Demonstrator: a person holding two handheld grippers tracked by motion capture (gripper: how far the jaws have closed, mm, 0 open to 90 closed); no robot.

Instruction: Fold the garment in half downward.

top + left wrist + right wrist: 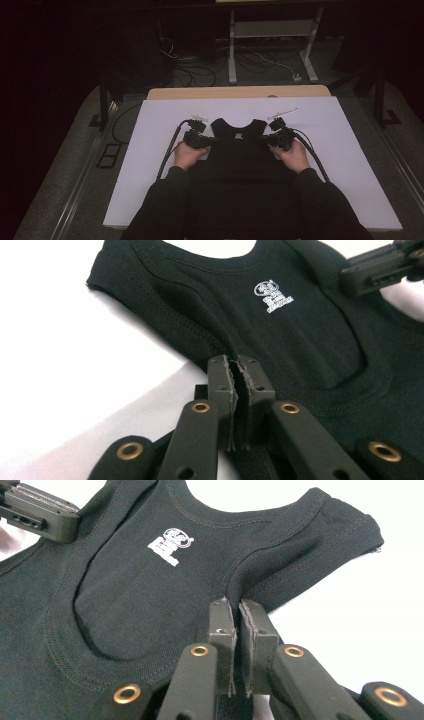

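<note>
Black knit tank top [239,150] — both tongs [236,371] [236,611] pinching its stitched armhole edges.

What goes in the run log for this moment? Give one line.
left gripper: shut on vest armhole edge | right gripper: shut on opposite armhole edge | vest: flat on white board

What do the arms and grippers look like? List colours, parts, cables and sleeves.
Both forearms wear black long sleeves. The left gripper and right gripper are black, each with two flat jaws on linkage arms with brass-coloured rivets and frayed grey pads. A thick black cable trails from each.
</note>
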